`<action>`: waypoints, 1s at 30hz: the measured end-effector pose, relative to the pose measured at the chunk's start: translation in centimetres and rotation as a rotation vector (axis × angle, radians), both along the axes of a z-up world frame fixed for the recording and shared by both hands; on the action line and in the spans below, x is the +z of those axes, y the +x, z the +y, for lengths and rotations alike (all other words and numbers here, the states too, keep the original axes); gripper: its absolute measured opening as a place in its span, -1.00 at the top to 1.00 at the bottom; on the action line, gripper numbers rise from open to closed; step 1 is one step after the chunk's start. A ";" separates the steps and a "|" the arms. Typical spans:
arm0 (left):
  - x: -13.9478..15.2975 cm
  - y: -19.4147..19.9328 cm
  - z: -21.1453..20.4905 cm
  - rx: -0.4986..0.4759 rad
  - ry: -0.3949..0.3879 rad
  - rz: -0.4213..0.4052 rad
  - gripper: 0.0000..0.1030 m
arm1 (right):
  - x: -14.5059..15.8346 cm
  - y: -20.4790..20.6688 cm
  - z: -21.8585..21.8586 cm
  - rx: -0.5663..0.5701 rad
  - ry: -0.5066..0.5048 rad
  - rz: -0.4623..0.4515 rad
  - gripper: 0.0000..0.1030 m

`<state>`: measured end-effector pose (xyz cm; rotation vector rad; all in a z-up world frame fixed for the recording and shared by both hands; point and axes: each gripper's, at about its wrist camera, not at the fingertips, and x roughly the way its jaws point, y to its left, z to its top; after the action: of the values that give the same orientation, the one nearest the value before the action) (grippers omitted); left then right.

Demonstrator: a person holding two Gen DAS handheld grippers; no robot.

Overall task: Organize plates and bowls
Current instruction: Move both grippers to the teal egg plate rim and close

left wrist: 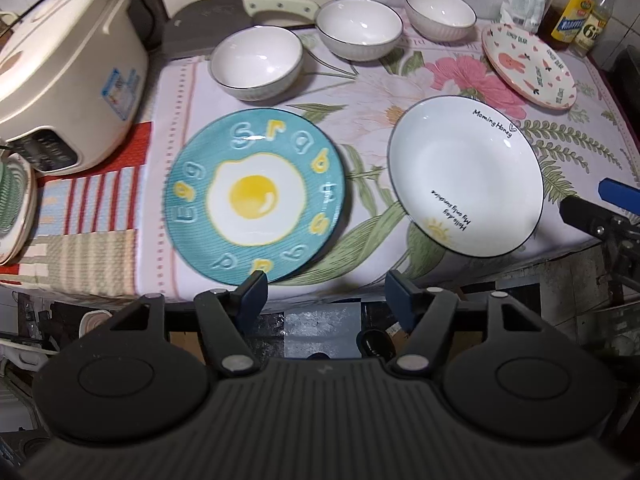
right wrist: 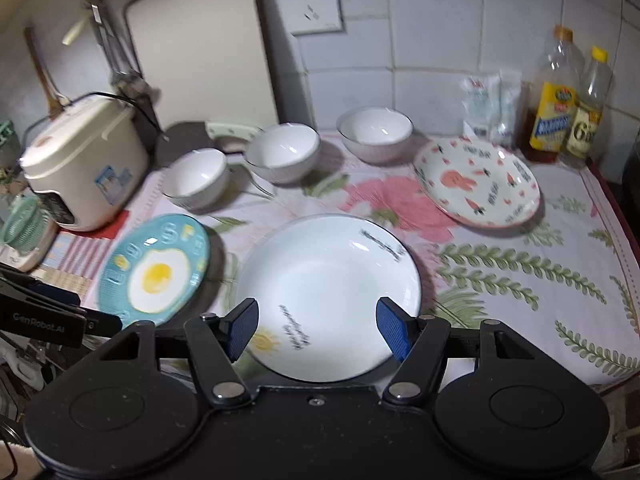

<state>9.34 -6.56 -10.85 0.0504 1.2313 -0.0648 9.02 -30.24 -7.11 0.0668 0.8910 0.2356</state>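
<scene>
A teal plate with a fried-egg picture (left wrist: 256, 196) (right wrist: 154, 268) lies on the flowered cloth at the front left. Right of it lies a white deep plate with black lettering (left wrist: 466, 176) (right wrist: 328, 272). A pink rabbit plate (left wrist: 528, 66) (right wrist: 476, 182) sits at the back right. Three white bowls (left wrist: 256, 62) (left wrist: 360, 32) (left wrist: 440, 12) stand in a row behind. My left gripper (left wrist: 326, 288) is open over the table's front edge, beside the teal plate's near rim. My right gripper (right wrist: 319, 320) is open above the white plate's near half, pads apart from it.
A cream rice cooker (left wrist: 68, 72) (right wrist: 80, 160) stands at the left. Oil bottles (left wrist: 572, 8) (right wrist: 556, 92) and a white packet (right wrist: 488, 104) stand at the back right. A cleaver (left wrist: 224, 20) lies behind the bowls. A cutting board (right wrist: 200, 48) leans on the tiled wall.
</scene>
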 end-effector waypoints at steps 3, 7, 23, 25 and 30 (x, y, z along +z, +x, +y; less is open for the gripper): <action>0.8 -0.8 1.4 -0.011 0.014 -0.001 -0.30 | 1.2 -1.1 1.5 0.022 0.010 -0.037 -0.36; 2.2 -1.8 2.7 -0.044 0.025 -0.024 -0.34 | 2.5 -2.4 3.6 0.044 0.021 -0.078 -0.36; 2.6 -1.9 11.0 0.085 -0.049 -0.106 -0.49 | 2.7 -3.0 11.6 0.148 0.027 -0.209 -0.37; 2.2 -1.7 12.1 0.109 -0.068 -0.116 -0.48 | 2.3 -3.0 12.1 0.145 0.032 -0.265 -0.37; 0.9 -1.2 13.7 0.157 -0.070 -0.172 -0.48 | 0.8 -2.2 13.9 0.191 0.003 -0.324 -0.37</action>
<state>8.15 7.18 -9.98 -0.0998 1.0570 0.0321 6.79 -16.39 -6.35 -0.0535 0.5742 0.4137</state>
